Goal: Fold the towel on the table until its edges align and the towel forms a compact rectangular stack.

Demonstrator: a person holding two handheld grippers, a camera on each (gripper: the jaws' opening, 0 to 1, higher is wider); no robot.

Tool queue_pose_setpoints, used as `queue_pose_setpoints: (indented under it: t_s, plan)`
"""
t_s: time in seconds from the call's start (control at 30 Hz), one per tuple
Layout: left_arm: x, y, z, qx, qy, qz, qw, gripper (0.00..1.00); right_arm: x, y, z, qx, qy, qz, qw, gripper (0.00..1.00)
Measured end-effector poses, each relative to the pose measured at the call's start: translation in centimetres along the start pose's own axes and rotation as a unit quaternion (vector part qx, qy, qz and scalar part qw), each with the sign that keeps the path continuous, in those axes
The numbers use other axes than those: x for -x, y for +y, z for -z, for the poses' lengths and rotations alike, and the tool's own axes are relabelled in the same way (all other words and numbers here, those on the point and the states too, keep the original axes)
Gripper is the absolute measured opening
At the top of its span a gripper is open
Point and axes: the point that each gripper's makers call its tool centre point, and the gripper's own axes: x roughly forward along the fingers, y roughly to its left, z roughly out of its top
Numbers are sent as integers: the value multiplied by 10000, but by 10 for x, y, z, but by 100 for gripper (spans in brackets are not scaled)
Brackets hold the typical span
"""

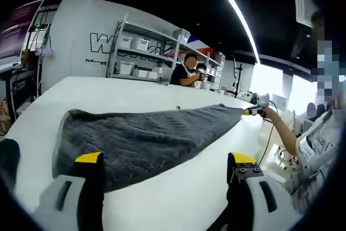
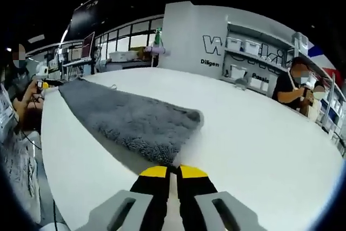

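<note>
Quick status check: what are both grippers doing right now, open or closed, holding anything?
Left gripper: open, jaws wide apart, holding nothing, near the grey towel.
Right gripper: shut, towel edge meets its tips; grip cannot be confirmed.

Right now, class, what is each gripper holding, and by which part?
The right gripper, jaws shut, pinches the grey towel by a stretched-out corner. The left gripper is open, holding nothing.

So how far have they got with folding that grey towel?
Early on, it seems. The grey towel lies long and loose on the white table, no compact stack yet. The right gripper has its jaws shut at the towel's near end, apparently pinching a corner. The left gripper is open with nothing between its jaws. Bringing the ends together and squaring the edges is all still left.
</note>
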Motion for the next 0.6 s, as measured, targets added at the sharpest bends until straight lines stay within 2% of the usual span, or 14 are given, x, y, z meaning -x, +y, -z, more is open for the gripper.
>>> queue_pose_setpoints:
  t_s: [0.07,0.17,0.23,0.4,0.6]
  plan:
    - [-1,-3,0,-40,43,27,10000,99,4,-3,0,225,17,-32,9997,5]
    - [0,-5,0,-57,37,48,10000,99,4,-2,13,602,361,-111,9975,6]
    - [0,-6,0,-68,40,42,10000,99,4,0,17,735,436,-143,9962,6]
    - [1,-8,1,-97,83,75,9999,99,5,-3,17,648,478,-204,9965,5]
    - [2,-9,-1,-130,102,141,9998,99,14,-9,17,803,652,-126,9946,5]
